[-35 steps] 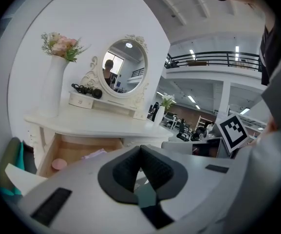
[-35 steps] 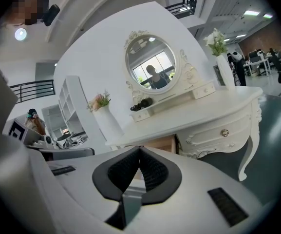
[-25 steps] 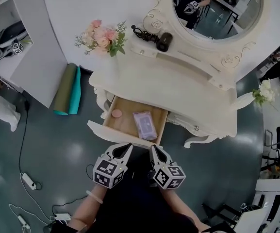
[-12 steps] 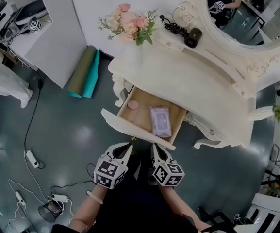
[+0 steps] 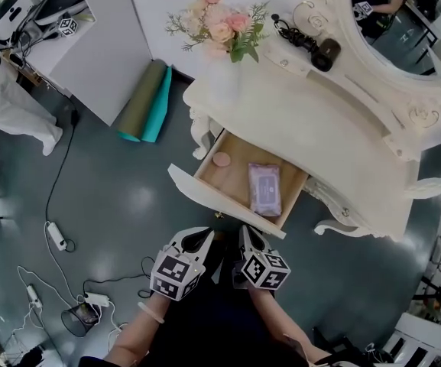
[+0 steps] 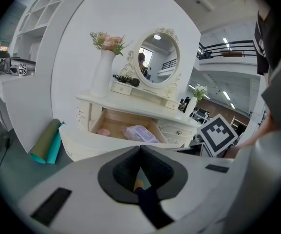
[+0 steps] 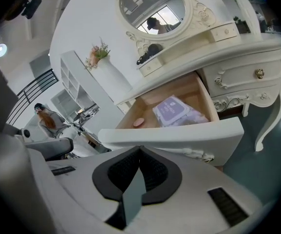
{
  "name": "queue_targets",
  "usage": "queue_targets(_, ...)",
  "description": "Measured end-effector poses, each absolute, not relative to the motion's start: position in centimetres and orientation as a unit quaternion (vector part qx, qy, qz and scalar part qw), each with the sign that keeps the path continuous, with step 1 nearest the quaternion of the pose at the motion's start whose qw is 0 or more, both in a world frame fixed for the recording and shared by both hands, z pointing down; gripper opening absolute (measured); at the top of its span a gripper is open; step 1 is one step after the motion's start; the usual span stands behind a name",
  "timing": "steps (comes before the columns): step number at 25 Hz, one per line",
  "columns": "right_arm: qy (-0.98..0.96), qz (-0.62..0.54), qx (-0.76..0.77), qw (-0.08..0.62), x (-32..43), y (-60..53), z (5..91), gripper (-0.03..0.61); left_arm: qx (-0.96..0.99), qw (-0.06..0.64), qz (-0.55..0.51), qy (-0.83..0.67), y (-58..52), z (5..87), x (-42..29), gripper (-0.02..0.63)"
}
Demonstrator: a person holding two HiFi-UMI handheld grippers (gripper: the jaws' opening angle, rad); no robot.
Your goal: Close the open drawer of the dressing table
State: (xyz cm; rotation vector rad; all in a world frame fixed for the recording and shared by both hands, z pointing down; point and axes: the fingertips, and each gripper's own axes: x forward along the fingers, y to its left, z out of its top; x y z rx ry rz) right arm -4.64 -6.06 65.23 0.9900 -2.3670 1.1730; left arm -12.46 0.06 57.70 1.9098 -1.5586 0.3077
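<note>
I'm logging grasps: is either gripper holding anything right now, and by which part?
Nothing is held. The left gripper and the right gripper both have their jaws together on nothing, in front of the open drawer.

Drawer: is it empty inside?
No, the drawer holds a purple packet and a small pink disc.

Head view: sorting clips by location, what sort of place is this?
Likely a staged studio, not a bedroom: the dressing table stands on grey floor among loose cables and rolled mats.

Dressing table [image 5: 304, 121]: flower vase [image 5: 219, 75] at L end, mirror [image 5: 411, 14] at back (drawer [image 5: 205, 193] open).
</note>
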Motion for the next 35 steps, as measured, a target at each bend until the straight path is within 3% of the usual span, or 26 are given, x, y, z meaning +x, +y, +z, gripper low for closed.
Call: queue_targets(35, -0.842, 0.385, 0.311, 0.214, -5.2, -13.5, 66.1, 0.025, 0.722, 0.316, 0.103, -0.606, -7.4, 56.1, -12.8, 0.018)
